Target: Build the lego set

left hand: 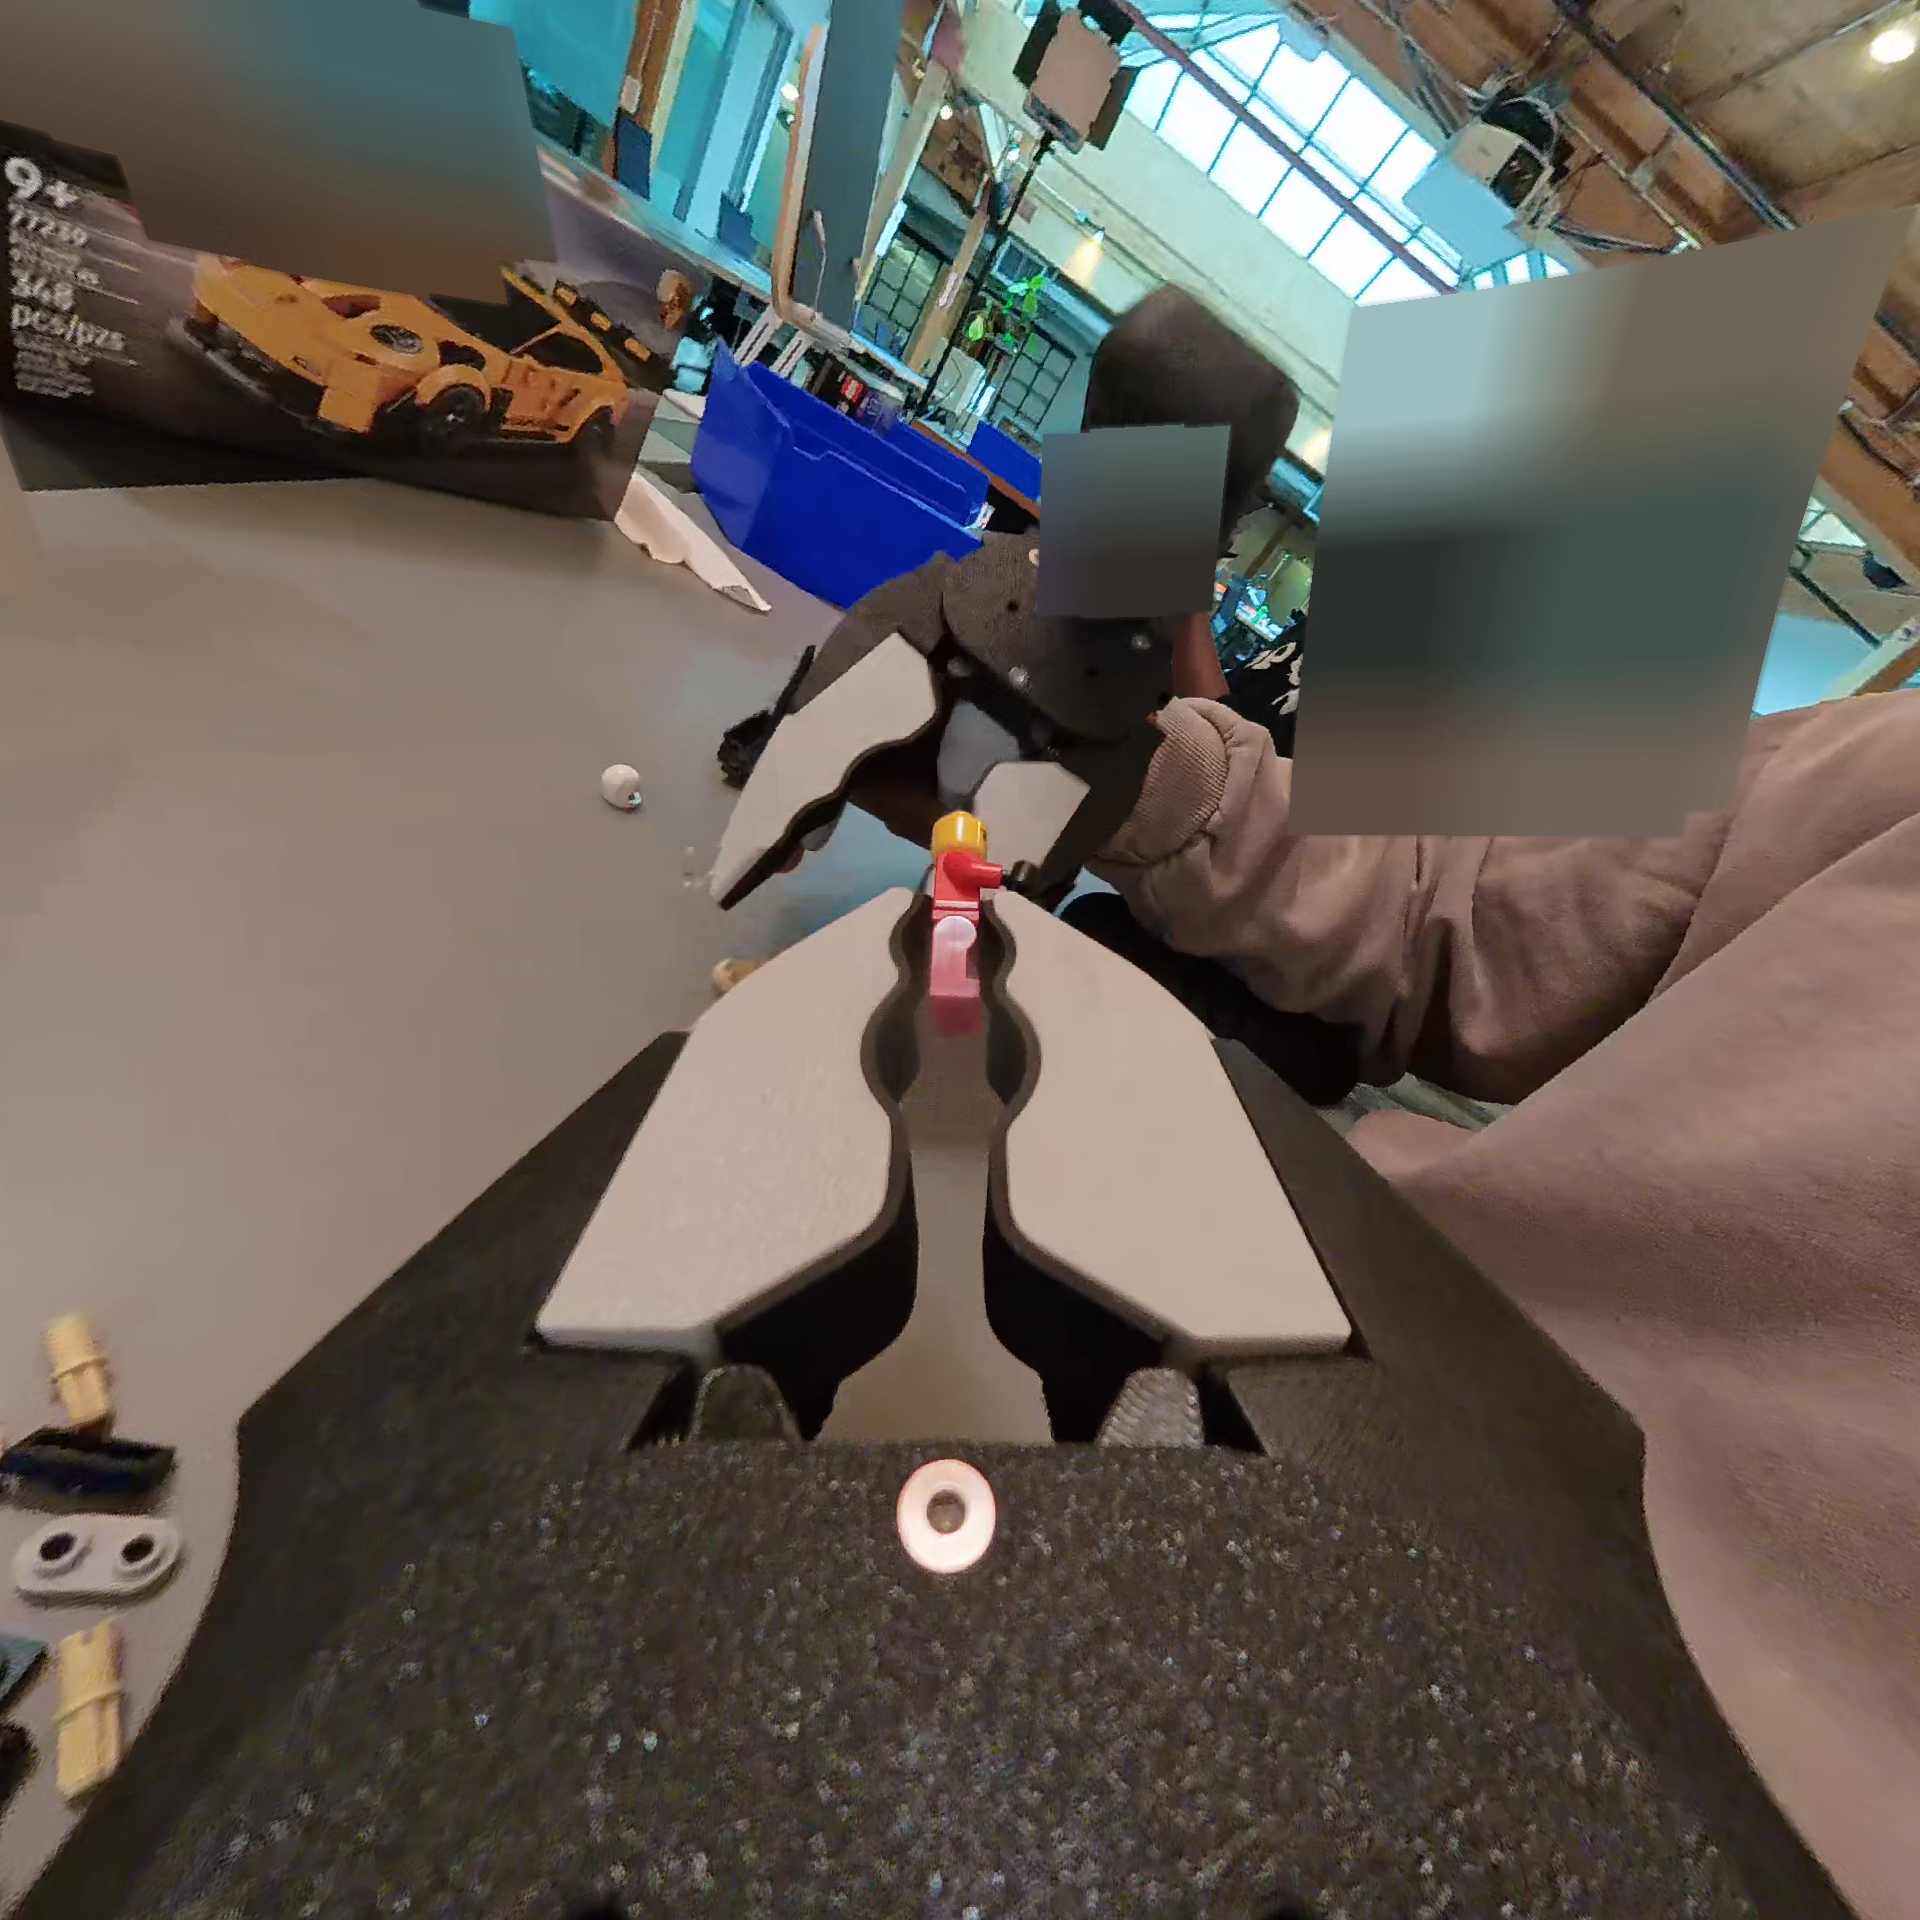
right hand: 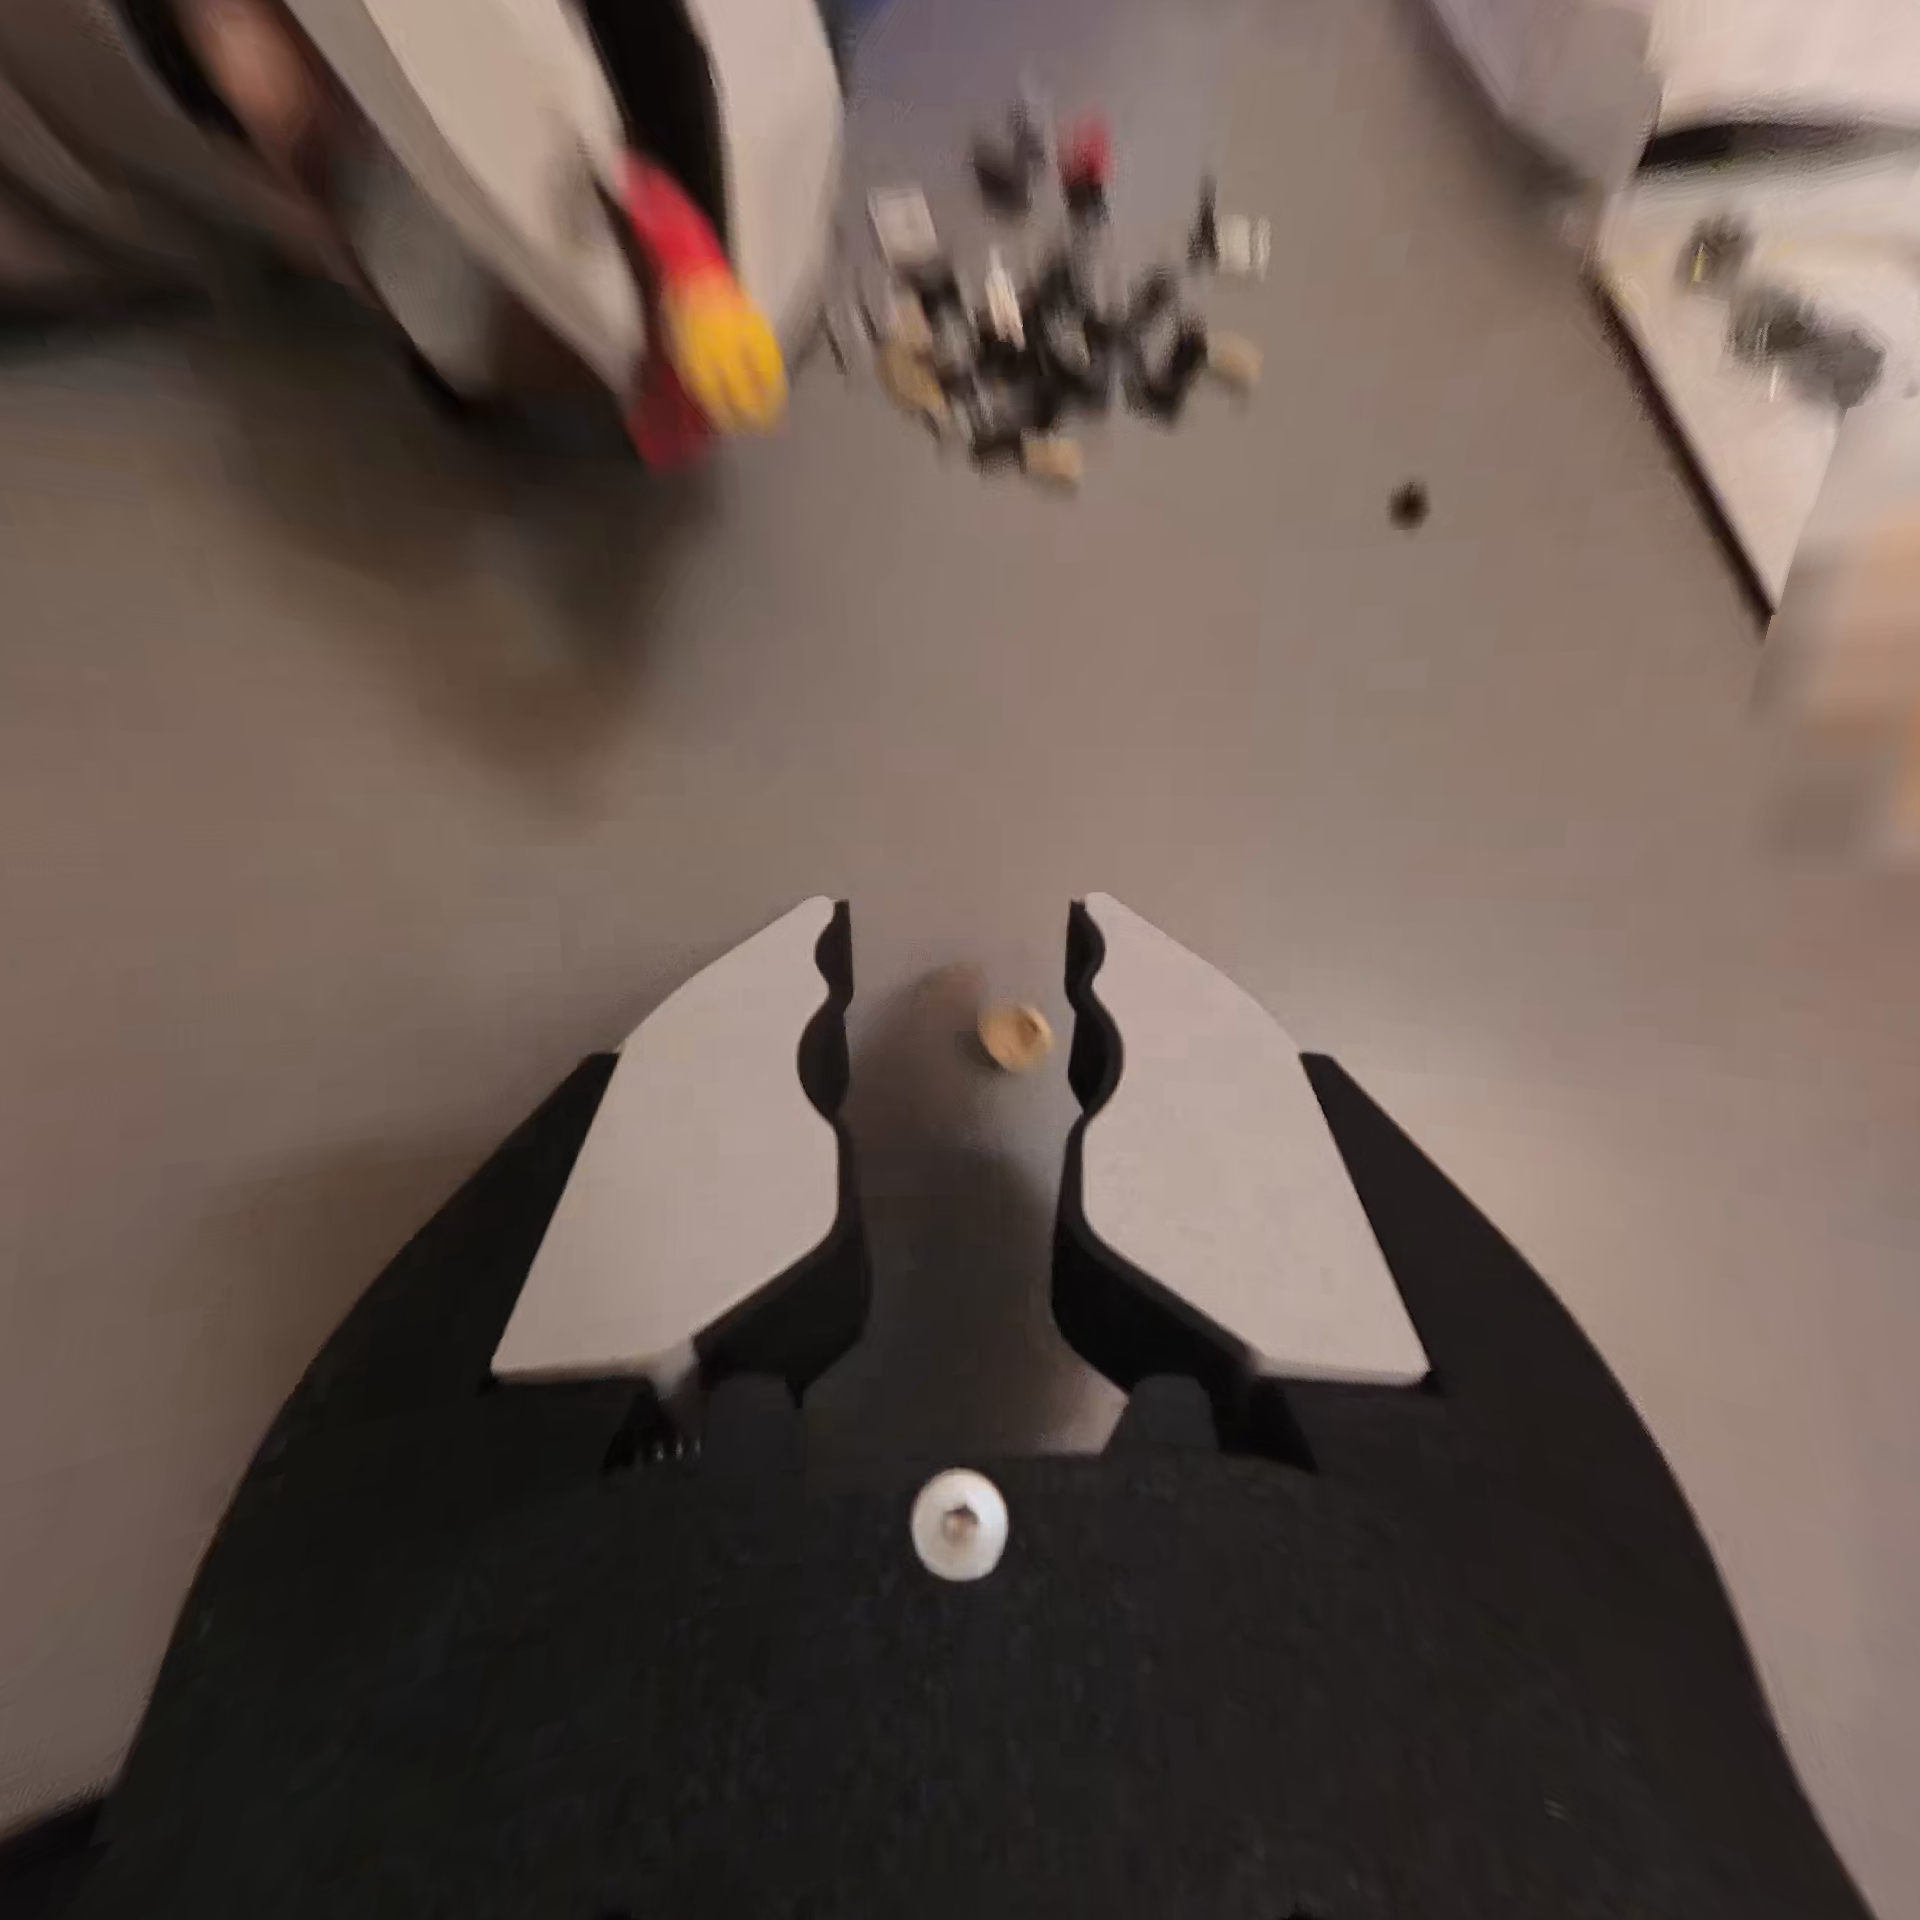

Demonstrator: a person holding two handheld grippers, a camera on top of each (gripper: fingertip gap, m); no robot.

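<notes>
My left gripper [left hand: 954, 906] is shut on a red minifigure [left hand: 956, 914] with a yellow head, held above the grey table. The figure's head and one arm stick out past the fingertips. The right gripper [left hand: 883, 873] shows beyond it, jaws apart, just behind the figure. In the blurred right wrist view, my right gripper [right hand: 958, 914] is open and empty above the table. A small tan piece [right hand: 1016, 1036] lies on the table between its fingers. The left gripper with the minifigure [right hand: 707, 332] shows at the top left.
A pile of loose dark and tan lego pieces [right hand: 1049, 322] lies on the table. The lego box [left hand: 312, 353] stands at the far left, blue bins [left hand: 831, 478] behind it. Tan pins [left hand: 83, 1704] and a grey plate [left hand: 99, 1553] lie at lower left. A white ball piece [left hand: 620, 782] sits mid-table. One gripper's finger ends stand about 8 centimeters off the other's. The grey plate [left hand: 99, 1553] is about 15 centimeters from both grippers' fingertips. The right camera catches it too, in the right wrist view [right hand: 964, 405].
</notes>
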